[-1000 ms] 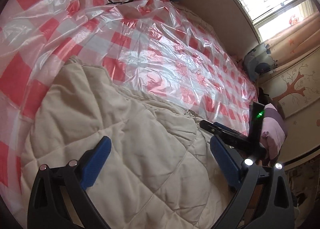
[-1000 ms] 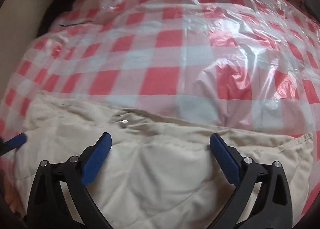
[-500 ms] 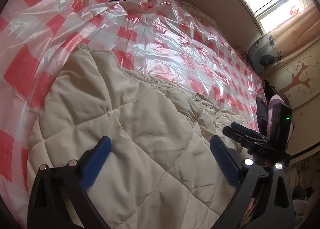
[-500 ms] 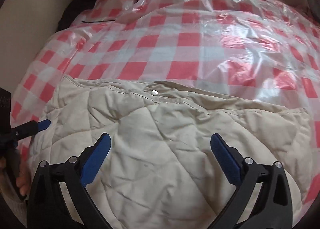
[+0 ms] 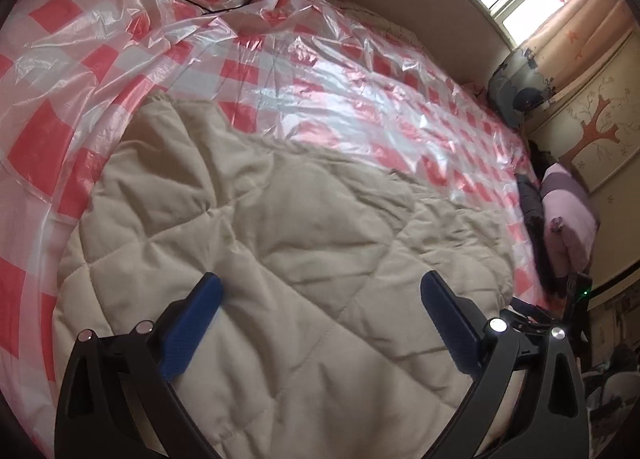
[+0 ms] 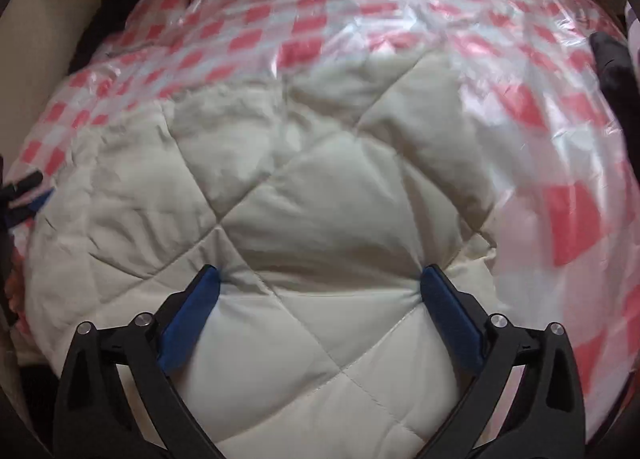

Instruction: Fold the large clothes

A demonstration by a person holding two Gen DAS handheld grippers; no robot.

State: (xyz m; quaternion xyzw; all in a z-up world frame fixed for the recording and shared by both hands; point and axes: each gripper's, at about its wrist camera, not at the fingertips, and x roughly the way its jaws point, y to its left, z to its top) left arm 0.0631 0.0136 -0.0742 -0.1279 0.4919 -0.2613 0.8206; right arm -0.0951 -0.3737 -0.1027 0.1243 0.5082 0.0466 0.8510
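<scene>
Since a second ago both cameras have closed in; the cream quilted padded garment (image 5: 288, 243) fills far more of each view. It lies spread on the red-and-white checked plastic sheet (image 5: 360, 107) covering the bed. Left gripper (image 5: 320, 299) and right gripper (image 6: 320, 287) both gape wide, holding nothing, right tips pressing the fabric. Risks: slick sheet sliding underneath; thick padding slipping from a shallow pinch.

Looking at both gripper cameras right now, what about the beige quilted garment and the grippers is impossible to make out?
- Quilted garment: its near edge is cut off by the bottom of both views, behind the gripper frames, so its type and full outline stay unknown.
- Right wrist view: motion blur smears the plastic sheet.
- Right gripper: whether its open fingers press the fabric is unclear.
</scene>
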